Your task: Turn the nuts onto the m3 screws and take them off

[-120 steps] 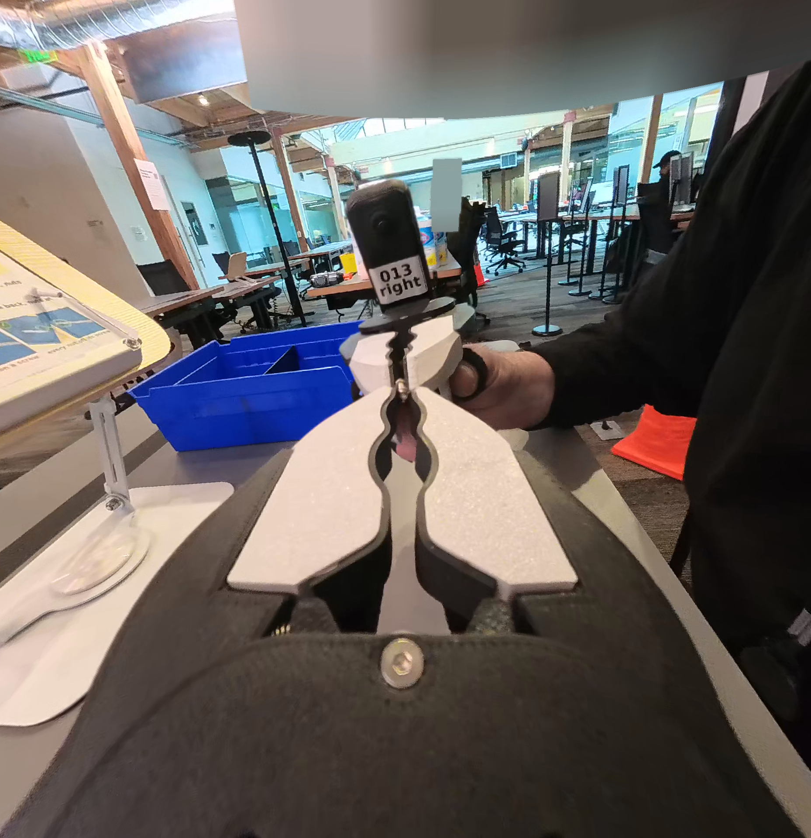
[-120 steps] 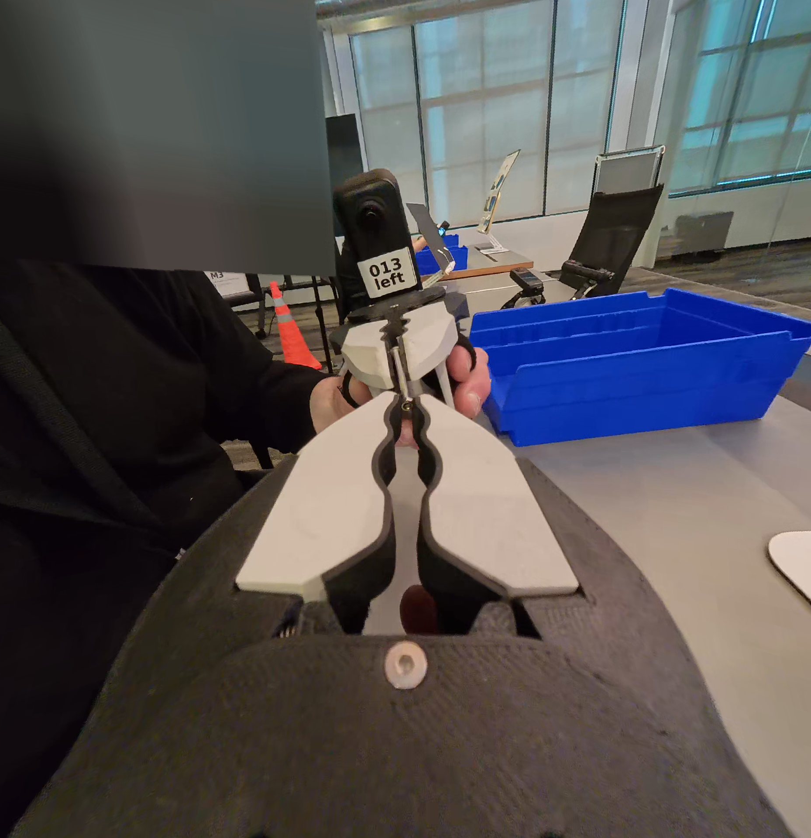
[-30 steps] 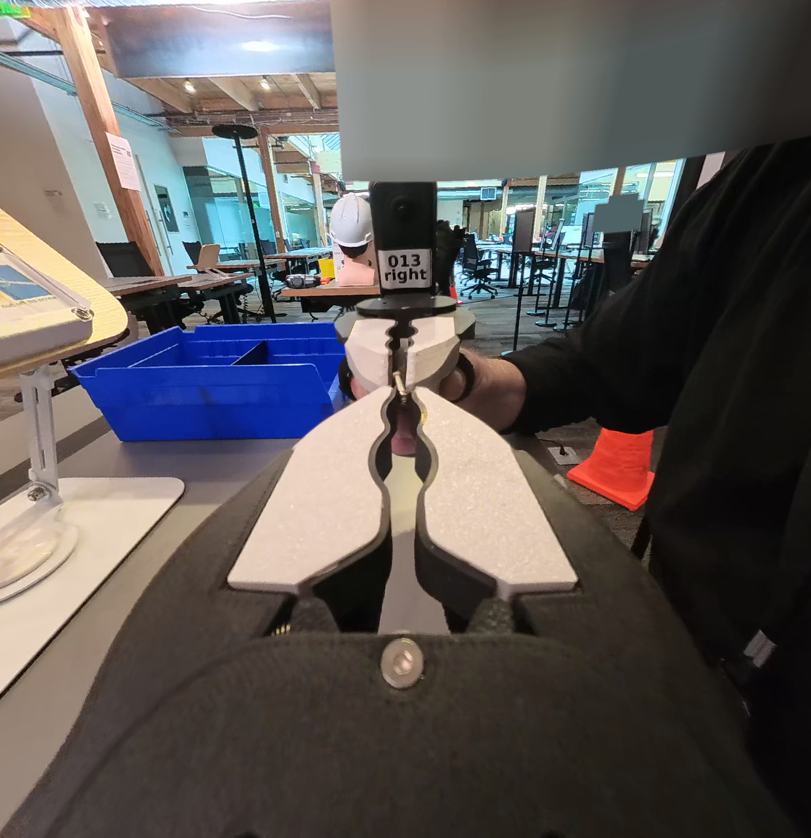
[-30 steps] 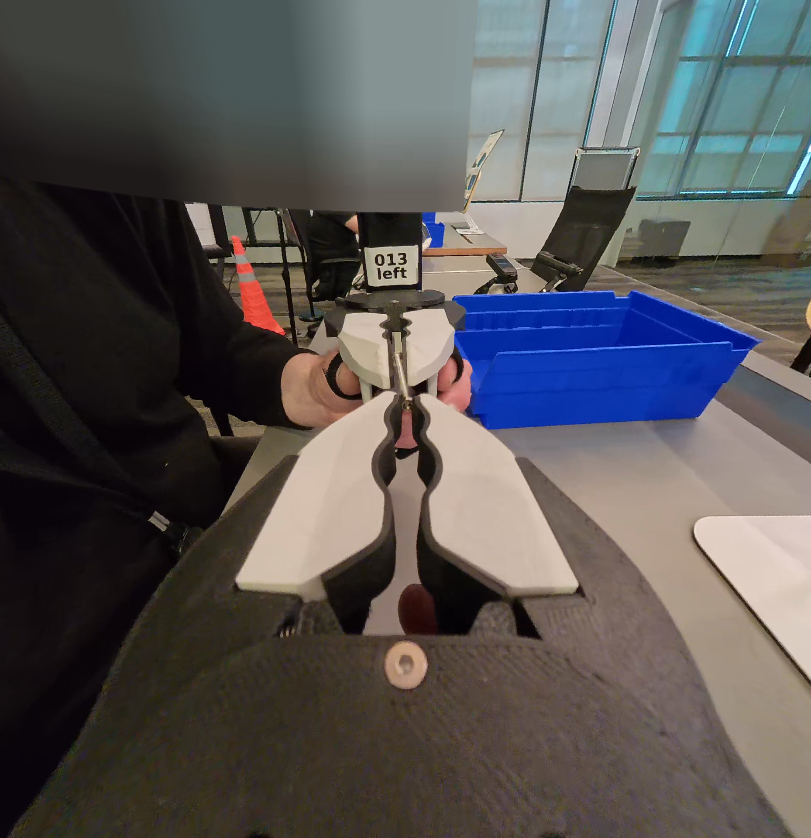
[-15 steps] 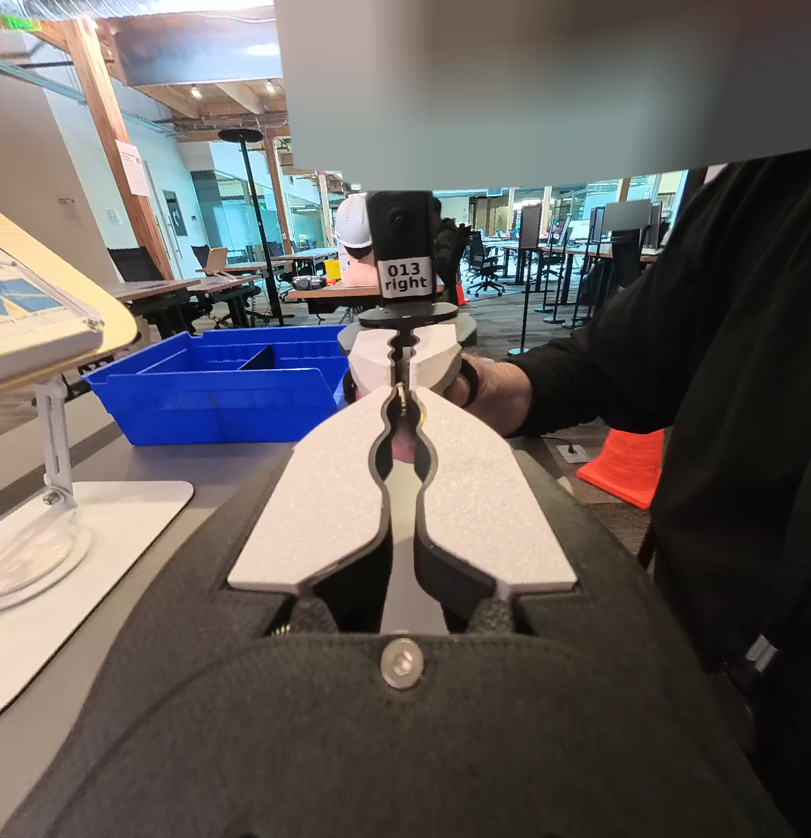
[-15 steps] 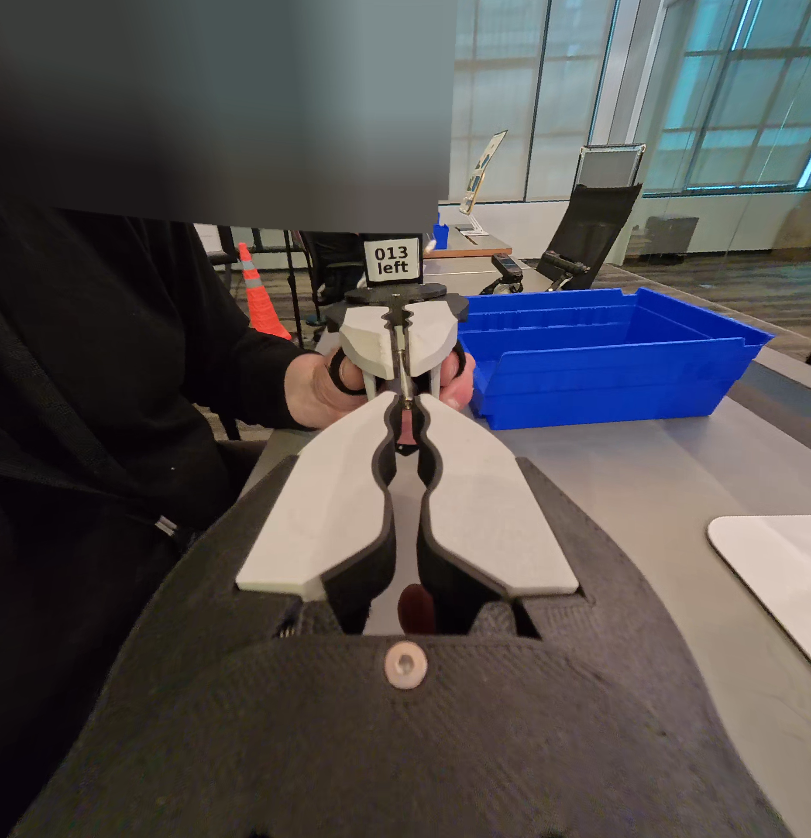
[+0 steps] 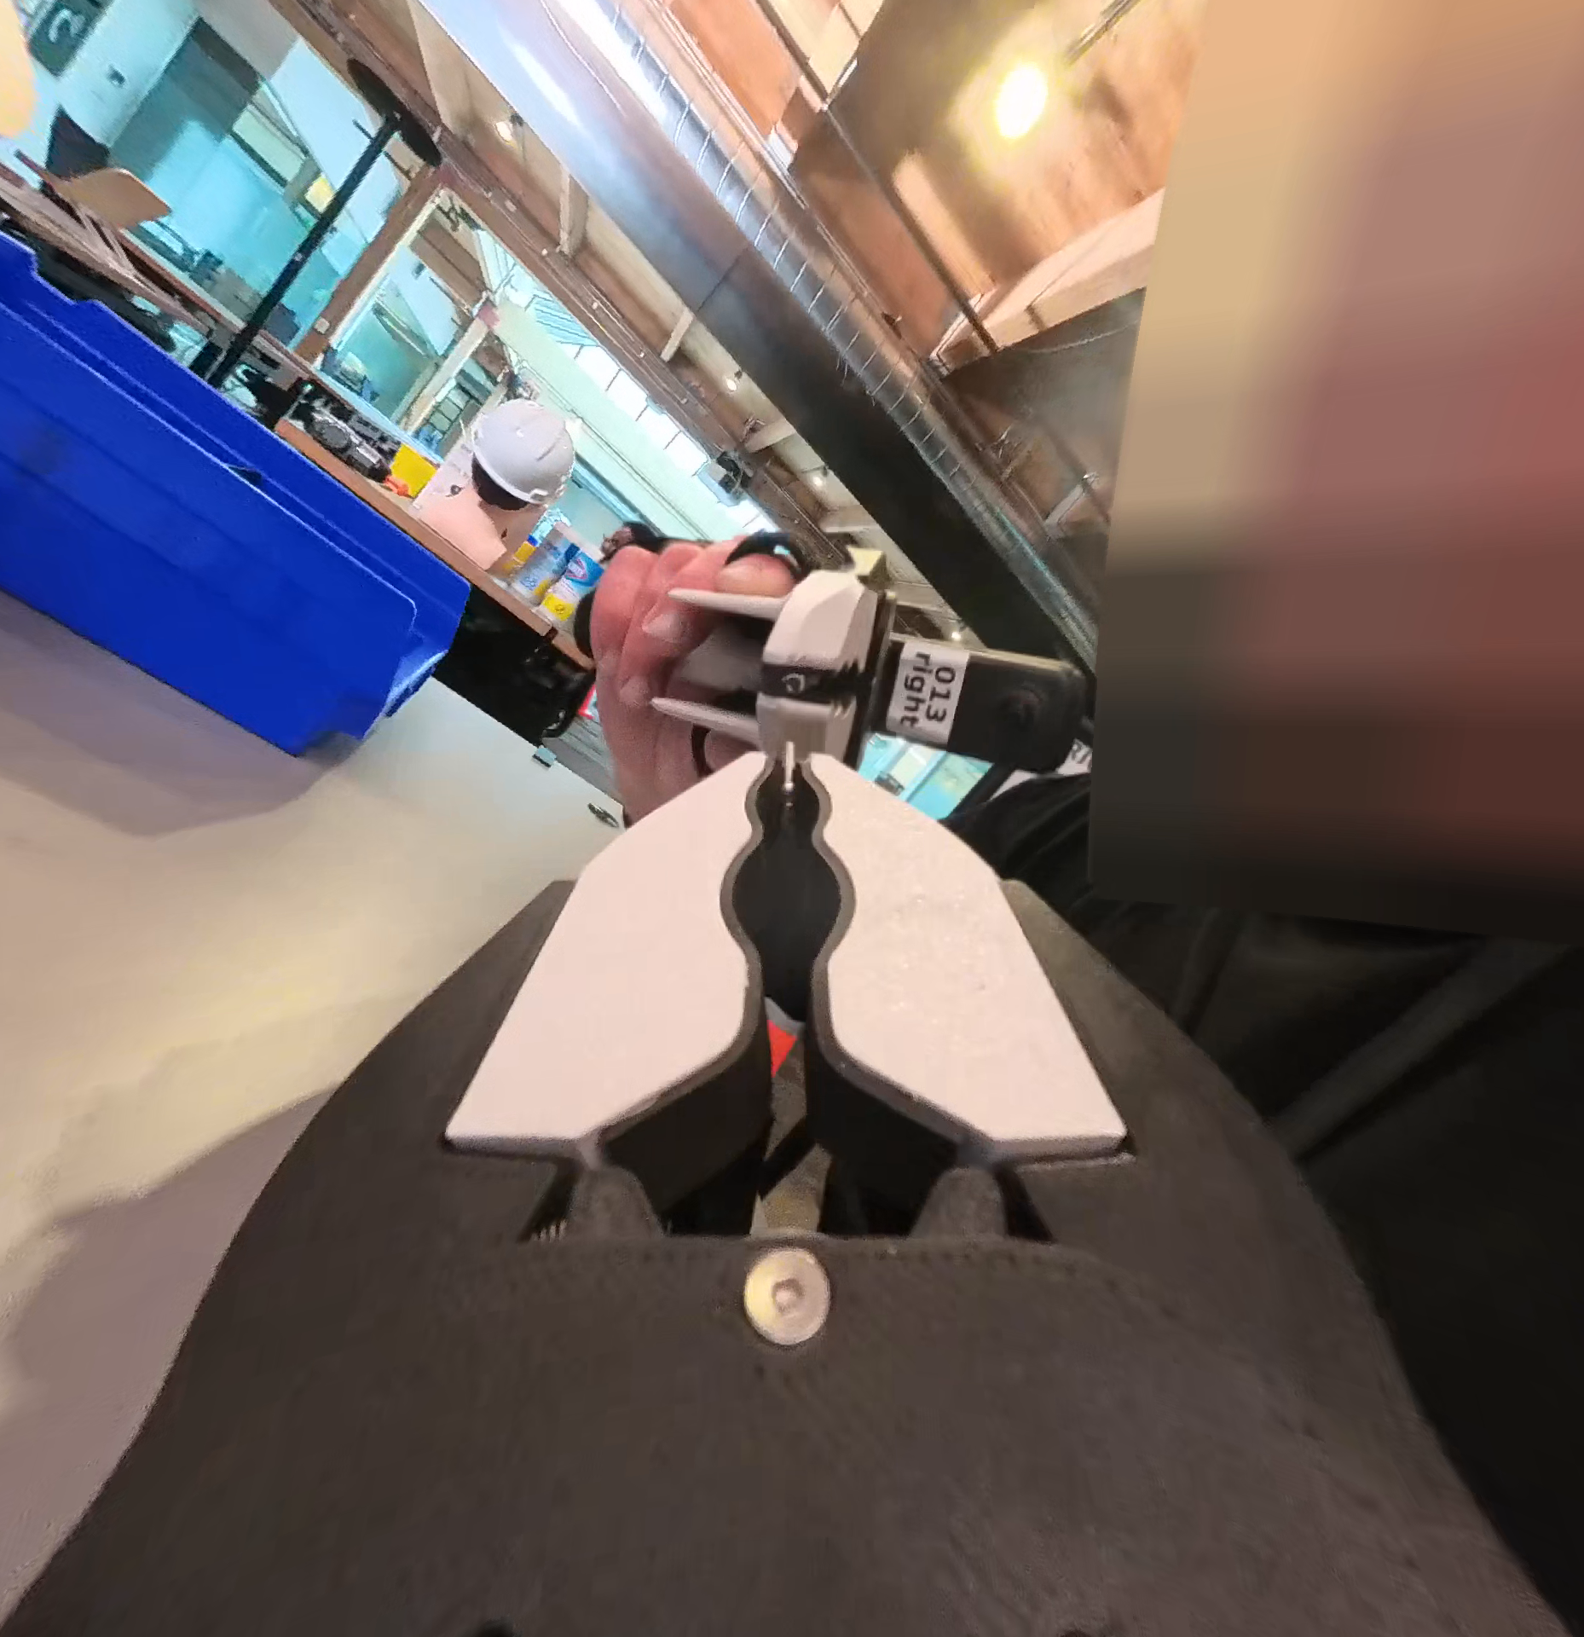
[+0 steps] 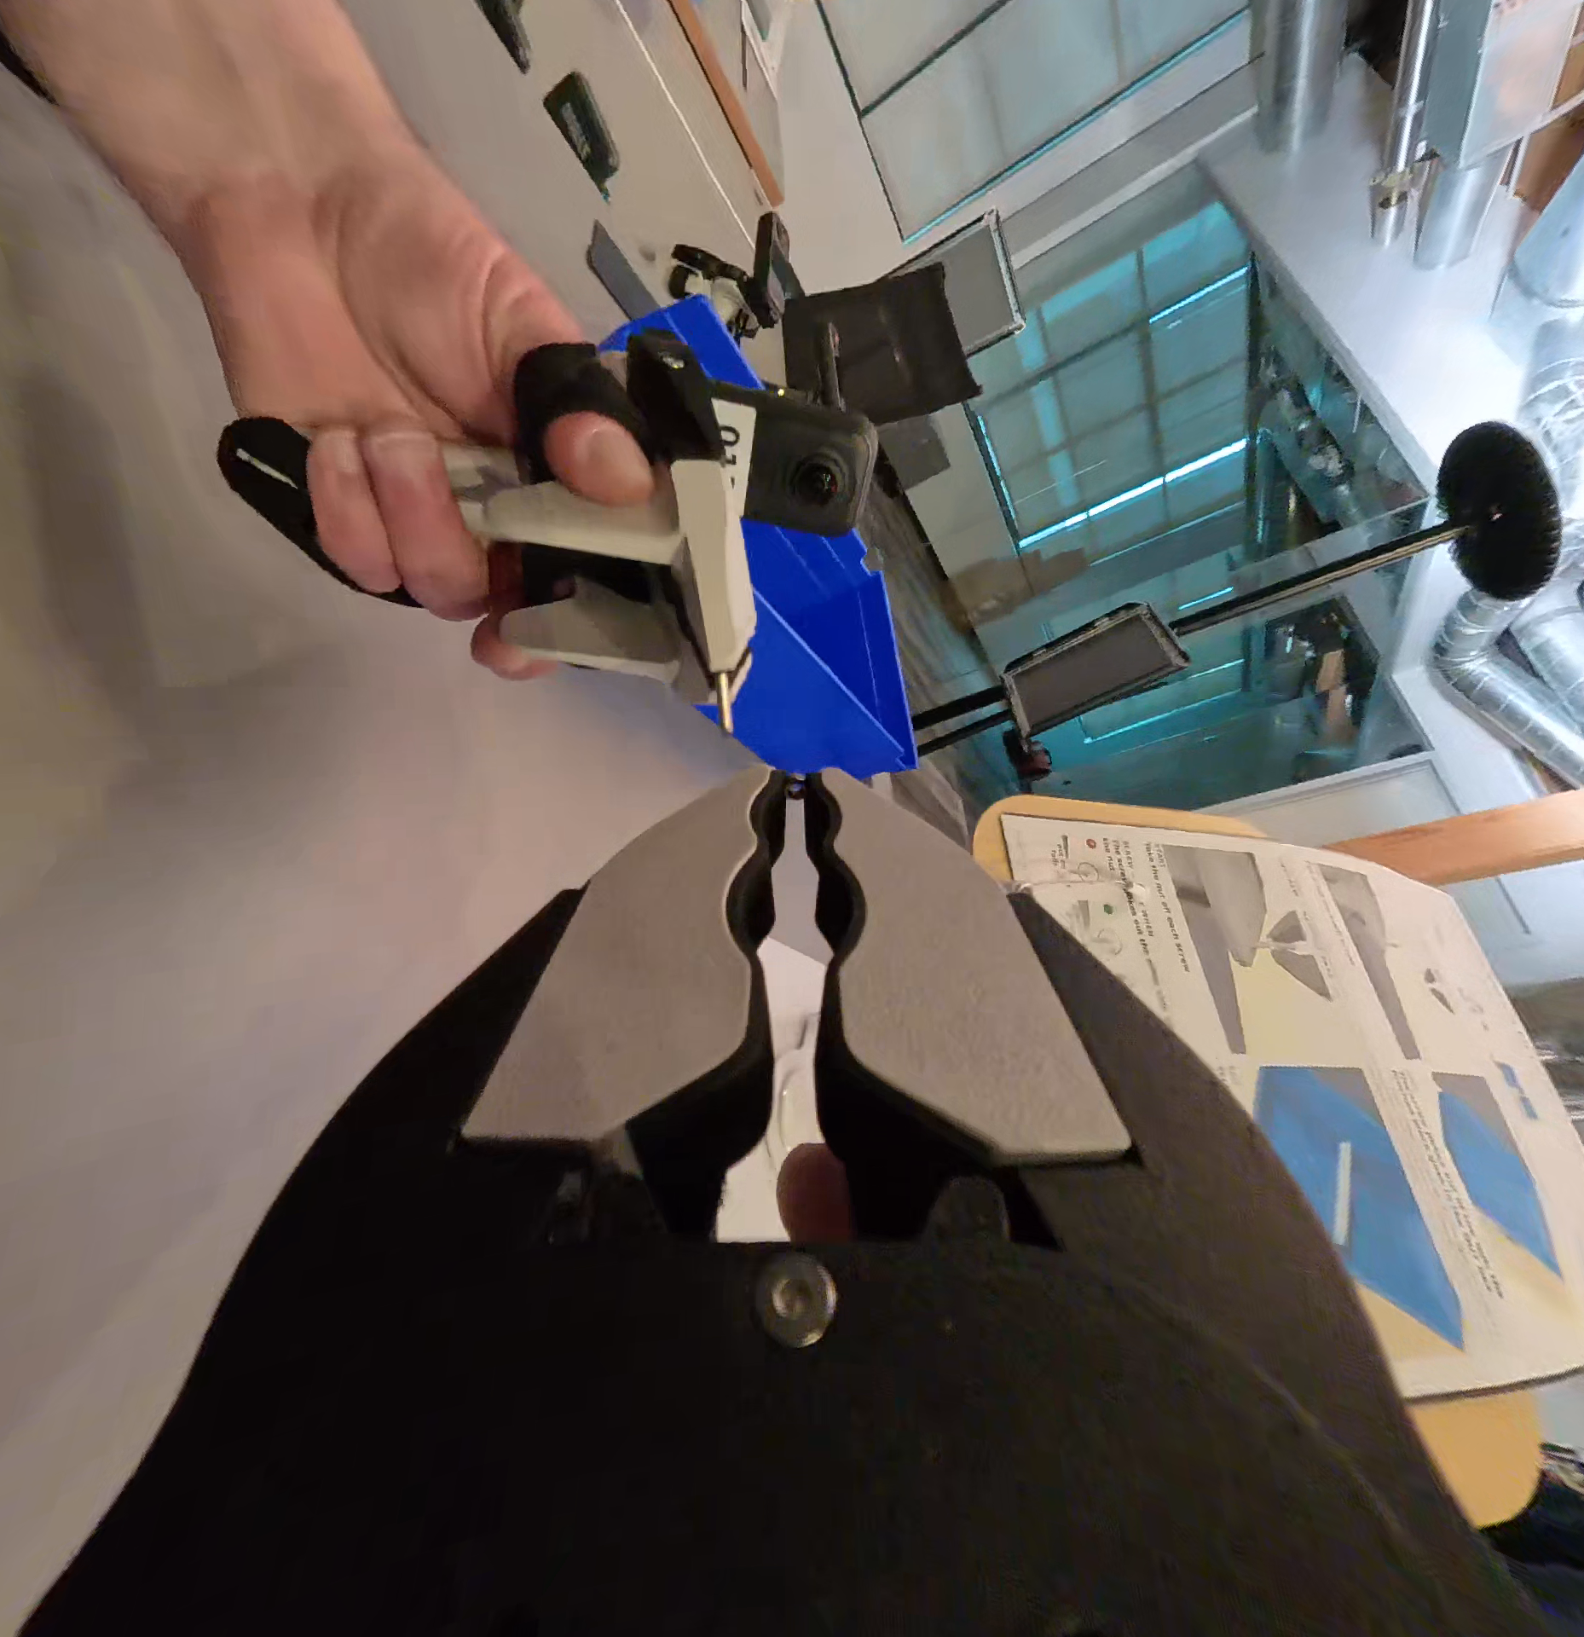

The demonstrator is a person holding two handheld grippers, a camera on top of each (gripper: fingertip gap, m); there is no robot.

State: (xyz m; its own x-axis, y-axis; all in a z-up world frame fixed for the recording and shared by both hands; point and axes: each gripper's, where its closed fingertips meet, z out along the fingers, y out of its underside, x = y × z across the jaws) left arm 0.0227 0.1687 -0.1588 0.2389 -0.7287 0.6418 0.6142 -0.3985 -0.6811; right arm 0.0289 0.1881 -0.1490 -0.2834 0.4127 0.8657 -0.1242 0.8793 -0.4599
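Observation:
My left gripper (image 7: 787,783) is shut on a thin m3 screw (image 7: 787,762) that sticks out past its tips. It also shows in the right wrist view (image 8: 713,660), held in a hand, with the screw (image 8: 725,706) pointing down from it. My right gripper (image 8: 793,785) is shut on a small nut (image 8: 795,779) at its very tips. In the left wrist view the right gripper (image 7: 793,722) lies rolled on its side just beyond the screw. In the right wrist view the screw's end and the nut are a short way apart.
A blue bin (image 7: 195,531) stands on the grey table (image 7: 195,886); it also shows behind the left gripper (image 8: 824,647). A tilted instruction board (image 8: 1302,1107) is at the right. The person's dark sleeve (image 7: 1302,1019) is close on the right.
Both grippers have rolled sharply sideways, so both views are tilted. The tips that met head-on now stand slightly apart, screw in the left, nut in the right.

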